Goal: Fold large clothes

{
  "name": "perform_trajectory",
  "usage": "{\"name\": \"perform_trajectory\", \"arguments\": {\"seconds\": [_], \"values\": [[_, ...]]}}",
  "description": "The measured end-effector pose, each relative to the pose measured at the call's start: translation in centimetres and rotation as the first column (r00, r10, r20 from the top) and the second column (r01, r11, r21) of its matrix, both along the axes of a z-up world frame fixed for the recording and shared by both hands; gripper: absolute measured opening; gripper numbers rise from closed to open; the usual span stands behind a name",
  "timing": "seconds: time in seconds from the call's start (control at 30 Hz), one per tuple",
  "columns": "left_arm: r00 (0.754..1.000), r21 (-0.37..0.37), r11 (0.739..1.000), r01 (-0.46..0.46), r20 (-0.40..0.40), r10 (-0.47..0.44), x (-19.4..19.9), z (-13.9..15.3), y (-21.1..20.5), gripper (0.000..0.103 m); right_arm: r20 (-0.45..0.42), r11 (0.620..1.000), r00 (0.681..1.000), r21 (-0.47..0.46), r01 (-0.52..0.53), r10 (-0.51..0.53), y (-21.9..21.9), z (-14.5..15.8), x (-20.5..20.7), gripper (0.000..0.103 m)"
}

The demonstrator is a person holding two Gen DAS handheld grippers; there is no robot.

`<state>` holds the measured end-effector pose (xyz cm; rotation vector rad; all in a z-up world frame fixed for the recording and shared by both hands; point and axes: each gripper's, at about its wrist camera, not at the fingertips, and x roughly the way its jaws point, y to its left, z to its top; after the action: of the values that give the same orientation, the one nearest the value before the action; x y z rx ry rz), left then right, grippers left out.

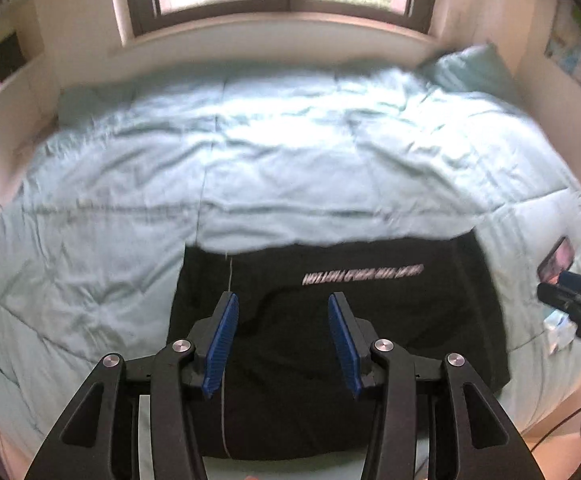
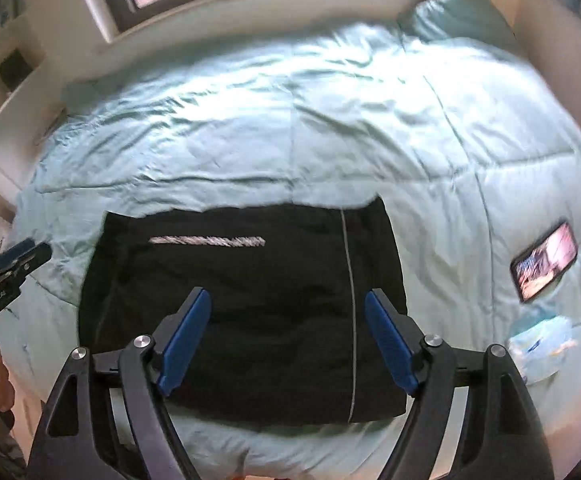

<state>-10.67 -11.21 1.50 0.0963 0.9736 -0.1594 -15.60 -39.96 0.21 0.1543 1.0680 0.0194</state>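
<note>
The black folded garment with a pale printed line (image 2: 242, 312) lies flat on the pale green quilted bed (image 2: 330, 128), directly ahead of both. The left gripper (image 1: 282, 336) and right gripper (image 2: 286, 340) hover wide open, empty, about equally near

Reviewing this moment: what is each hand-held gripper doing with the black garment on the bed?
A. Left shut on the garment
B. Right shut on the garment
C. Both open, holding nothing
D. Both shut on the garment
C: the left hand-held gripper and right hand-held gripper both have their blue pads spread apart above the black garment, with no cloth between them.
</note>
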Motion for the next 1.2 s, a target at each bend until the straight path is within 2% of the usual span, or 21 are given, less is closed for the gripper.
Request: {"name": "perform_trajectory", "arguments": {"seconds": [0.17,0.3,0.43,0.5,0.67,1.2], "values": [[0.996,-0.031,0.999,0.024,0.083,-0.021,-1.4,4.5,-1.8,0.049,0.058,0.999,0.998,-0.033,-0.015,0.017,2.9,3.2,0.2,0.082],[0.995,-0.057,0.998,0.018,0.099,-0.012,-2.7,6.1,-2.3,0.051,0.079,0.998,0.996,-0.055,-0.022,0.027,4.2,4.8,-0.3,0.083],[0.993,-0.049,0.999,0.012,0.116,-0.006,-3.6,6.9,-2.5,0.052,0.114,0.997,0.993,-0.073,-0.025,0.033,4.7,5.1,-0.5,0.086],[0.993,-0.047,0.999,0.009,0.114,-0.003,-3.9,6.8,-2.6,0.052,0.111,0.996,0.993,-0.085,-0.02,0.03,4.9,4.8,-0.4,0.086],[0.994,-0.027,1.0,-0.005,0.105,0.008,-4.8,6.2,-3.3,0.052,0.088,0.998,0.995,-0.047,-0.039,0.043,4.8,3.9,0.0,0.086],[0.994,-0.025,0.997,-0.067,0.083,0.068,-6.2,4.5,-4.9,0.052,0.056,0.993,0.992,-0.059,-0.106,0.11,3.6,2.3,-0.2,0.086]]}}
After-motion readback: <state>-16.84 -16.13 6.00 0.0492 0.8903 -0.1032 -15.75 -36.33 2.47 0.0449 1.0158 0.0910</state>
